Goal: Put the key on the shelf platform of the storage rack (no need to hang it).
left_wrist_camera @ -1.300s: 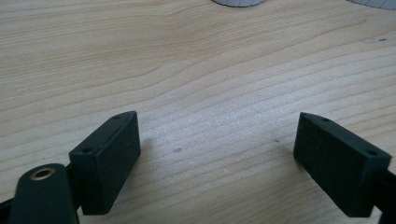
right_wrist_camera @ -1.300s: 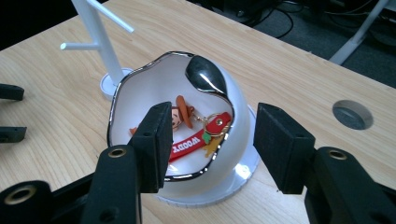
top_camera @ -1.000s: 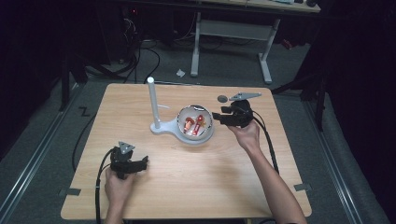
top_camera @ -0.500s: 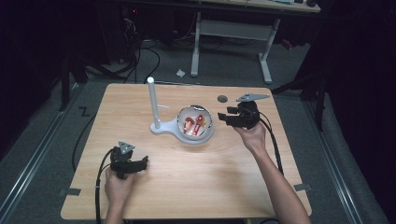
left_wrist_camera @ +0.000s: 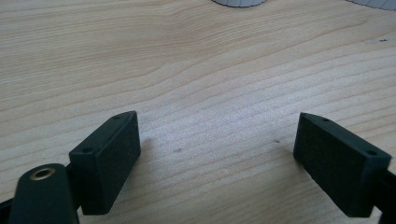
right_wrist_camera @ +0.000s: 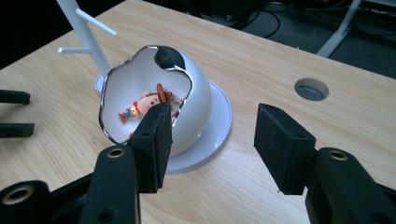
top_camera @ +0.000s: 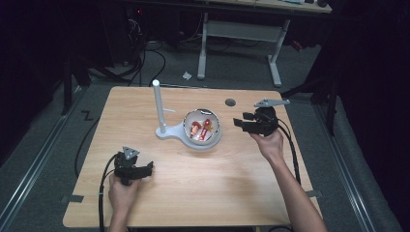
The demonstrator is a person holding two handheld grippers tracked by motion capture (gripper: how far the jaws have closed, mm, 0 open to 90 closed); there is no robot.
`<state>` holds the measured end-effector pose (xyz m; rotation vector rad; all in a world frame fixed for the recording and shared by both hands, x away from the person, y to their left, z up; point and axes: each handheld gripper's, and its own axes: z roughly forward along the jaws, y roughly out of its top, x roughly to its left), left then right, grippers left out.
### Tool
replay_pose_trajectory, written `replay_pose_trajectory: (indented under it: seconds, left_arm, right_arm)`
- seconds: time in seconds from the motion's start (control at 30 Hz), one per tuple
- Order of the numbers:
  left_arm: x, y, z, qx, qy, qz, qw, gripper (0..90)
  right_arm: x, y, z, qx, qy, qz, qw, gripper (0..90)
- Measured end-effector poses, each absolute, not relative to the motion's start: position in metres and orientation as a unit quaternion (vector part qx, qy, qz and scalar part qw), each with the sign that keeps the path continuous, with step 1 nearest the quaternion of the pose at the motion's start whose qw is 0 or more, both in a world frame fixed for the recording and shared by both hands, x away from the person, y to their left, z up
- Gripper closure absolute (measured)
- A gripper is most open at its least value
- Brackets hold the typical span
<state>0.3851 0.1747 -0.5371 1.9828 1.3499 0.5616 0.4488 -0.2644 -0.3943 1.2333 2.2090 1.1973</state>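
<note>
Backing off, my right tool is drifting away from the egg-shaped shell, jaws spread, empty; left tool idling spread on the counter.

A white metal desk frame is standing beyond the light wooden table; black cables are trailing across the grey floor.

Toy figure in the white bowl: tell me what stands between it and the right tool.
Only the white bowl's own wall and jagged rim. The toy figure lies inside, seen through the opening facing the open right tool. The table between them looks bare.
</note>
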Motion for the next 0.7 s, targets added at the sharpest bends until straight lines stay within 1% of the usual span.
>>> replay_pose_trajectory:
  seconds: [0.3, 0.7]
  left_arm:
    - [0.385, 0.175, -0.537, 0.759, 0.517, 0.215, 0.332, 15.1]
    - [0.385, 0.175, -0.537, 0.759, 0.517, 0.215, 0.333, 15.1]
  right_arm:
    - [0.439, -0.283, -0.398, 0.452, 0.765, 0.427, 0.170, 47.4]
    - [0.423, -0.299, -0.391, 0.455, 0.755, 0.435, 0.183, 47.4]
